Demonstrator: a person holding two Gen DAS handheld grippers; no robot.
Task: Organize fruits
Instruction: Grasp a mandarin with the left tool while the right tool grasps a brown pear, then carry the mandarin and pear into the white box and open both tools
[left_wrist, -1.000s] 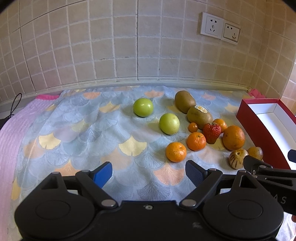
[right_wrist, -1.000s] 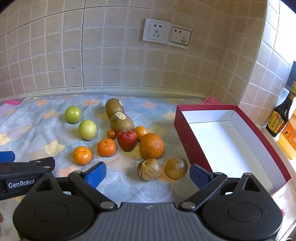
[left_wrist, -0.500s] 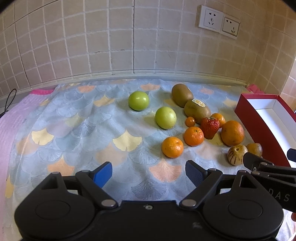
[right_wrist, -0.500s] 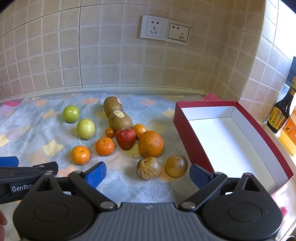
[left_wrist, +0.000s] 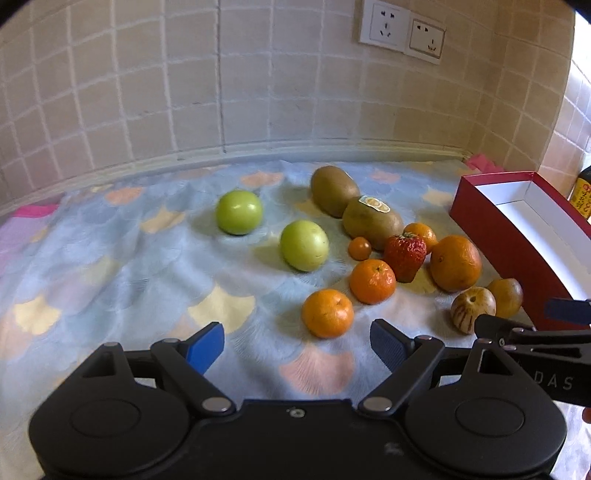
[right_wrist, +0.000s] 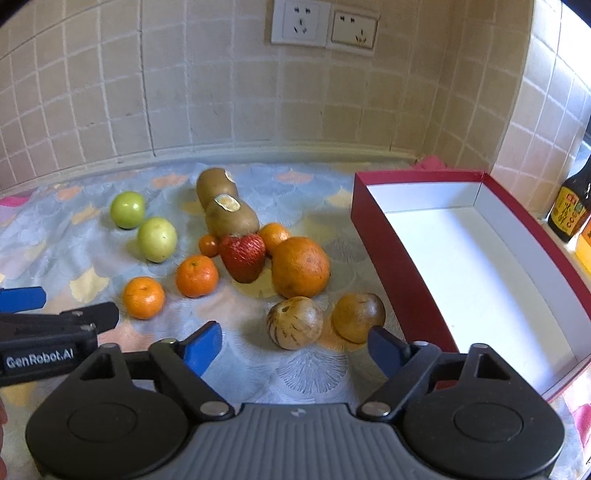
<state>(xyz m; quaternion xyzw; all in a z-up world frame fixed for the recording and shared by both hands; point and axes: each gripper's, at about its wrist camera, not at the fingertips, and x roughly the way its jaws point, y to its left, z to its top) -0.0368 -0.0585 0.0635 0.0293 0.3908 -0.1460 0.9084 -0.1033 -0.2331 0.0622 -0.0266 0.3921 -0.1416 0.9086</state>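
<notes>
Both grippers hover low over a patterned cloth (left_wrist: 110, 266) spread on a counter against a tiled wall, and neither holds anything. The left gripper (left_wrist: 297, 345) has its blue-padded fingers spread wide, and just ahead of the gap lies a small mandarin (left_wrist: 327, 313). A second mandarin (left_wrist: 373, 281) sits just beyond it to the right, and next to that a red strawberry (left_wrist: 404, 256) leans against a large orange (left_wrist: 456, 263). Farther back are two green apples (left_wrist: 304, 245), a tiny orange tomato-like fruit (left_wrist: 360, 248) and two brown kiwis (left_wrist: 372, 222), the nearer one bearing a sticker. The right gripper (right_wrist: 294, 345) is likewise wide open and empty; directly in front of it rest a striped round fruit (right_wrist: 294, 323) and a brown round fruit (right_wrist: 358, 316), side by side, the brown one close to the tip of the right finger, though contact cannot be judged. To their right stands a red box (right_wrist: 388, 258) with a white interior, open at the top and with no fruit inside. Dark sauce bottles (right_wrist: 567, 210) stand on the ledge beyond the box, and two wall sockets (right_wrist: 323, 27) are mounted on the tiles above.
</notes>
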